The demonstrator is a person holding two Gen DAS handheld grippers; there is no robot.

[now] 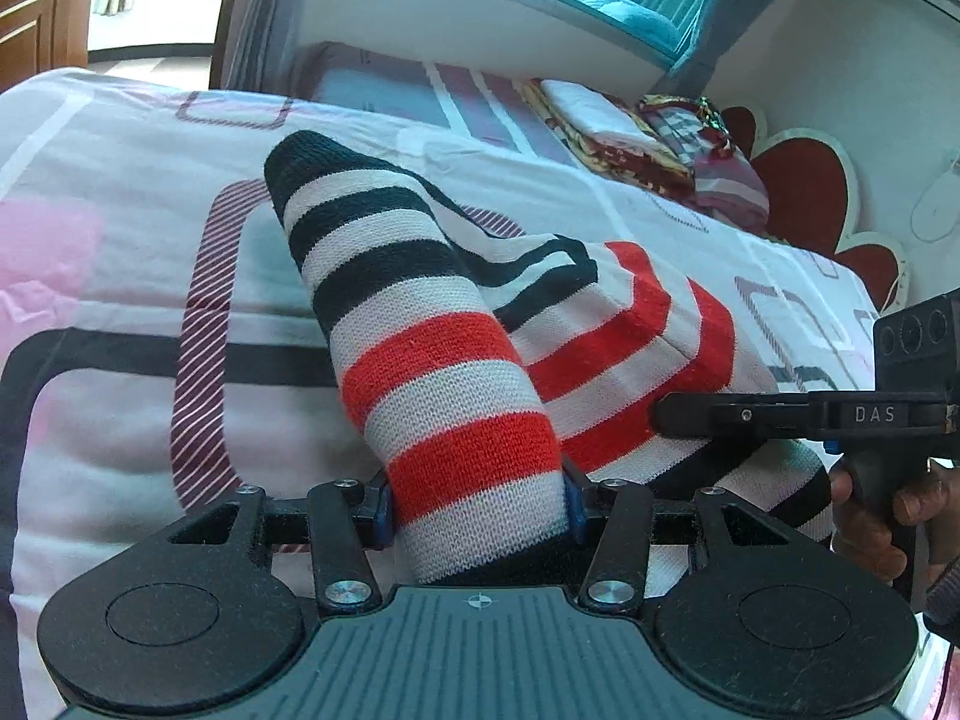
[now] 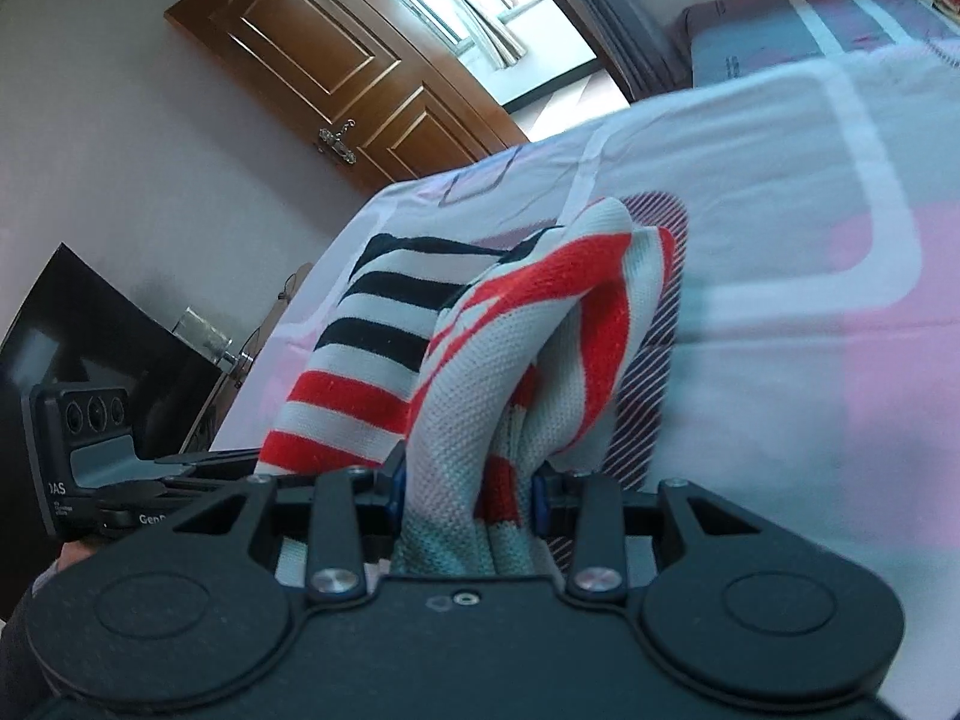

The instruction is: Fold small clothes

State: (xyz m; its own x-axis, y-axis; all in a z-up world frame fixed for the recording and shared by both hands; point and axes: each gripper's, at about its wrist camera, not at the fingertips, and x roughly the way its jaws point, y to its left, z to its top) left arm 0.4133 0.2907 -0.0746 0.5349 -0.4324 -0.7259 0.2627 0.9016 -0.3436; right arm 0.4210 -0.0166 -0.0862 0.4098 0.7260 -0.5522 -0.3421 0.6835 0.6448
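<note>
Clearly both tools have the same striped knit garment [image 1: 456, 360] between their fingers, and it hangs just above the bed [image 1: 120, 276], with its far end resting on the sheet. The left tool [image 1: 477, 516] is closed on a rolled, tube-like part, maybe a sleeve, which runs straight forward from its fingers and ends in the black and white stripes. The right tool [image 2: 468, 498] is closed on a bunched fold of the red and white part. In the left view the right tool comes in from the right side, near the left one, so the two holds are close together and the long part of the cloth points away from both. I judge the coming move depends on this: the far end must travel back toward the tools, along that axis.
</note>
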